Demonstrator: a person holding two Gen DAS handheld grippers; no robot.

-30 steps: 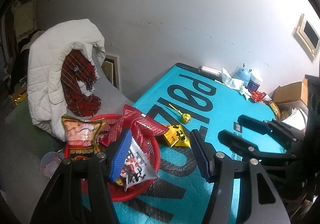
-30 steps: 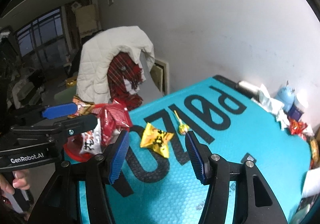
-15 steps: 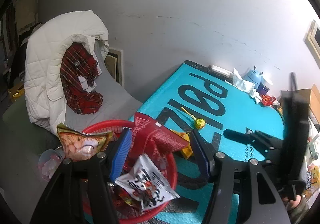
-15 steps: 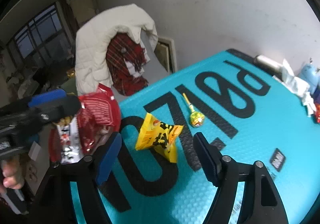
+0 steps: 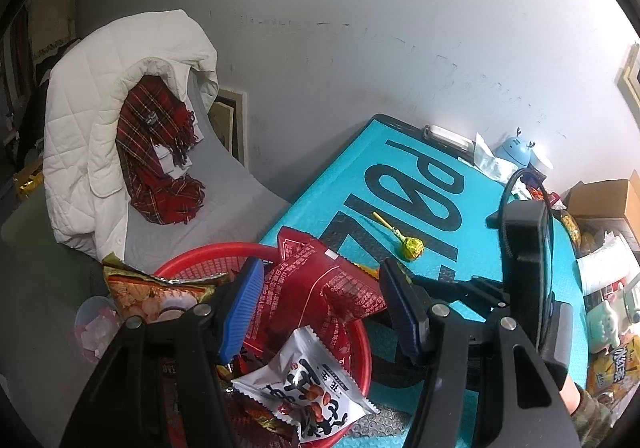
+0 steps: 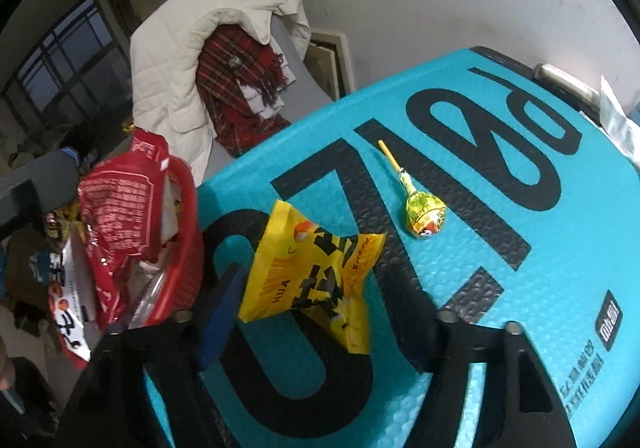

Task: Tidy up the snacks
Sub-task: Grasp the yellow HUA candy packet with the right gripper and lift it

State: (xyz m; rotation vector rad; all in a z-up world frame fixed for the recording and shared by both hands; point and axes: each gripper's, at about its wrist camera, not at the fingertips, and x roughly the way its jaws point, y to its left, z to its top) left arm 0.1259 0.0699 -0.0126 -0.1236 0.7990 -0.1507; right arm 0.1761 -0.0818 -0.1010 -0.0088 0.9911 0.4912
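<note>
A red basket at the mat's near left corner holds several snack bags: a red bag, a white peanut bag and an orange bag. My left gripper is open above the basket, jaws either side of the red bag without touching it. My right gripper is open and low over the teal mat, jaws either side of a yellow snack packet. A yellow-green lollipop lies just beyond it; it also shows in the left wrist view. The basket's side shows in the right wrist view.
A chair with a white quilted jacket and red plaid scarf stands left of the table. Tissues, a blue figure, a cardboard box and more snacks crowd the mat's far right edge. A grey wall is behind.
My right gripper has moved forward and down until its jaws straddle the yellow packet. My left gripper has drawn back and risen above the basket, staying open.
</note>
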